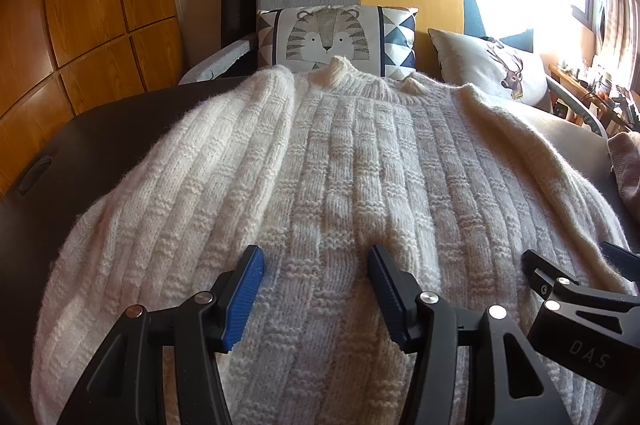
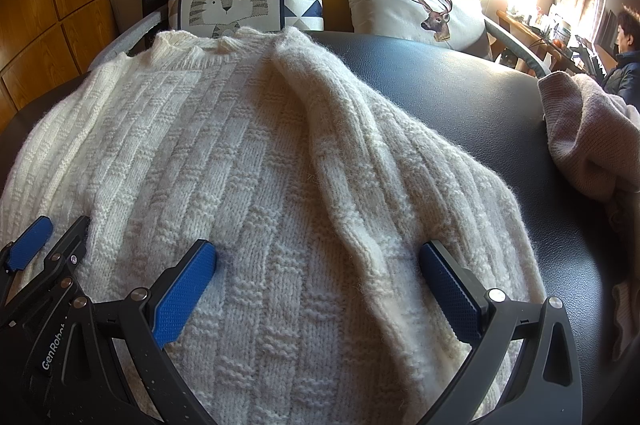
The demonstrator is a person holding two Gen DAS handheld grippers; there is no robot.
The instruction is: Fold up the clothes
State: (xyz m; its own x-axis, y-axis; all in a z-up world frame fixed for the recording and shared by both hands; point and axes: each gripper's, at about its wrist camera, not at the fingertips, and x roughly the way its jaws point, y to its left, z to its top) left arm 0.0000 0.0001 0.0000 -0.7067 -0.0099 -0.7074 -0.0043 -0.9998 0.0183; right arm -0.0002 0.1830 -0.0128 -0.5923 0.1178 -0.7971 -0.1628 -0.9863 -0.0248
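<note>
On dark table [image 2: 460, 97], cream sweater [image 2: 248, 153] (sleeves folded in), both claws open

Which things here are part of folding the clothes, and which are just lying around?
Job:
white sweater, laid flat
left gripper, open
right gripper, open
pink garment, probably next

Lying about:
tiger cushion
deer cushion
</note>
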